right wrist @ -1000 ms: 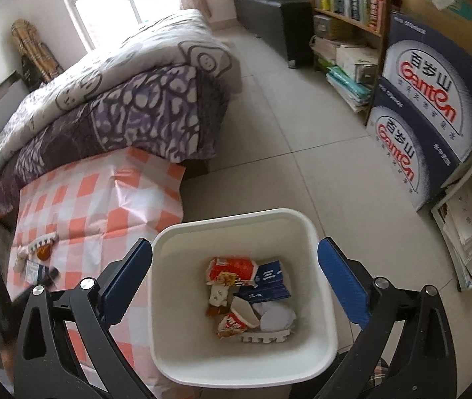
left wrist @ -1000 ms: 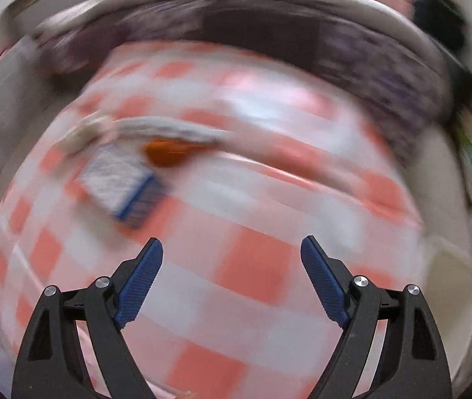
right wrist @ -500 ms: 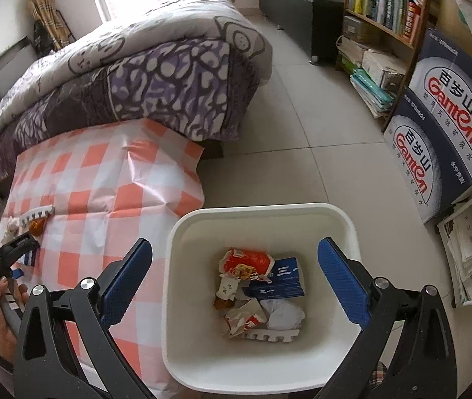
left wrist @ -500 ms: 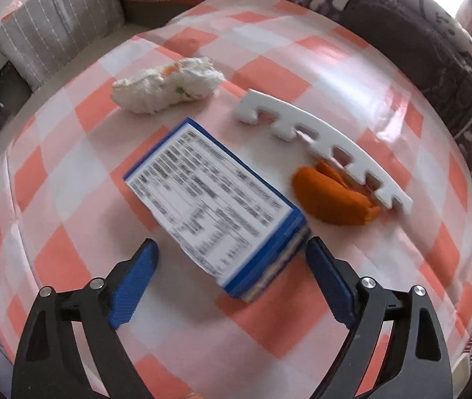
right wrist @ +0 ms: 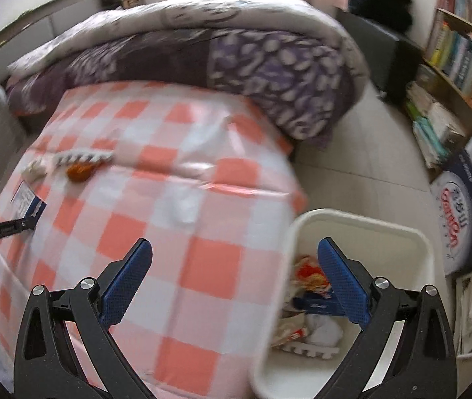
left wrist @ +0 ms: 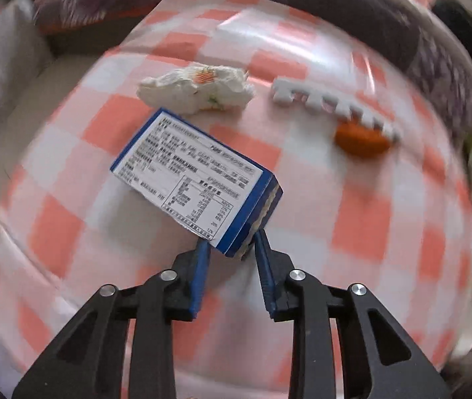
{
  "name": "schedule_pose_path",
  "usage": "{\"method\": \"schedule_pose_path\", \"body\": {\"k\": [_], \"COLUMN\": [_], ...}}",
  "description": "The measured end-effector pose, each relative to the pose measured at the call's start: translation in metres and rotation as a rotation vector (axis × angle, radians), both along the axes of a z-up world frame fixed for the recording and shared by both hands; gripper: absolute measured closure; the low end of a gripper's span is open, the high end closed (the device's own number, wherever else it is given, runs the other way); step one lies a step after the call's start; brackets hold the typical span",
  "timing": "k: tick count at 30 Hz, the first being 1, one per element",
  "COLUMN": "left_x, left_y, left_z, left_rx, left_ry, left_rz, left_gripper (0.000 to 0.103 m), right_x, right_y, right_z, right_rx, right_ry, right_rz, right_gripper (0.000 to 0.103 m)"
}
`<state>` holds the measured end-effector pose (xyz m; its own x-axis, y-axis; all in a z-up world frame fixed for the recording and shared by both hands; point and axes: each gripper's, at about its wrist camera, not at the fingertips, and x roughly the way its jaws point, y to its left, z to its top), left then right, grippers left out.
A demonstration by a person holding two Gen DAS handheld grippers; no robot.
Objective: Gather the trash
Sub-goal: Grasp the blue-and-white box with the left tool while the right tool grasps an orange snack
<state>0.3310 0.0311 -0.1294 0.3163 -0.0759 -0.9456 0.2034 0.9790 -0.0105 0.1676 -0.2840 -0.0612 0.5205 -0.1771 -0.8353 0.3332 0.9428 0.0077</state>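
Observation:
My left gripper (left wrist: 231,247) is shut on the near corner of a blue and white carton (left wrist: 196,183), held above the checked tablecloth (left wrist: 362,222). Beyond it lie a crumpled white wrapper (left wrist: 199,88), a white toothed foam strip (left wrist: 332,104) and an orange peel (left wrist: 360,141). In the right wrist view the carton (right wrist: 26,199) and the left gripper (right wrist: 31,221) show at the far left. My right gripper (right wrist: 234,272) is open and empty, above the table's edge next to the white bin (right wrist: 362,226), which holds several pieces of trash.
A bed with a purple patterned quilt (right wrist: 269,63) stands behind the table. A bookshelf (right wrist: 462,53) and printed cardboard boxes (right wrist: 468,206) line the right wall. Tiled floor (right wrist: 369,163) lies between the bed and the bin.
My left gripper has closed on the carton's corner and lifted it. My right gripper has swung left, from over the bin toward the table.

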Motion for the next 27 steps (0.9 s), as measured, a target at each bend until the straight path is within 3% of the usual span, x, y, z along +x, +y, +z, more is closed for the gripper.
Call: {"method": "schedule_pose_path", "body": {"k": [2, 5, 7, 12, 15, 17, 20, 21, 23, 27], "left_x": [-0.002, 0.005, 0.012, 0.032, 0.036, 0.042, 0.049, 0.049, 0.04, 0.014], "left_y": [0.011, 0.025, 0.034, 0.048, 0.041, 0.033, 0.015, 0.012, 0.005, 0.027], "left_z": [0.006, 0.021, 0.027, 0.001, -0.003, -0.006, -0.011, -0.011, -0.007, -0.008], "left_rx": [-0.047, -0.111, -0.188, -0.223, -0.176, -0.11, 0.02, 0.034, 0.056, 0.013], "left_ry": [-0.009, -0.041, -0.041, 0.067, 0.018, -0.006, -0.032, -0.052, -0.102, -0.14], "left_rz": [-0.003, 0.038, 0.13, 0.479, 0.569, 0.558, 0.413, 0.355, 0.176, 0.042], "left_gripper": [0.023, 0.02, 0.013, 0.013, 0.011, 0.011, 0.013, 0.023, 0.032, 0.036], "right_x": [0.005, 0.011, 0.016, 0.029, 0.043, 0.056, 0.082, 0.091, 0.105, 0.132], "right_y": [0.011, 0.023, 0.029, 0.052, 0.062, 0.069, 0.083, 0.09, 0.103, 0.141], "right_z": [-0.003, -0.006, -0.008, -0.015, -0.02, -0.022, -0.028, -0.029, -0.031, -0.039], "right_rx": [0.018, 0.038, 0.04, -0.023, -0.033, -0.027, -0.013, -0.009, -0.025, -0.138], "right_ry": [0.01, 0.013, 0.009, -0.04, -0.076, -0.103, -0.131, -0.142, -0.157, -0.17], "right_rz": [0.014, 0.018, 0.018, 0.067, 0.094, 0.108, 0.134, 0.152, 0.199, 0.417], "right_gripper": [0.007, 0.007, 0.007, 0.007, 0.007, 0.007, 0.007, 0.007, 0.007, 0.007]}}
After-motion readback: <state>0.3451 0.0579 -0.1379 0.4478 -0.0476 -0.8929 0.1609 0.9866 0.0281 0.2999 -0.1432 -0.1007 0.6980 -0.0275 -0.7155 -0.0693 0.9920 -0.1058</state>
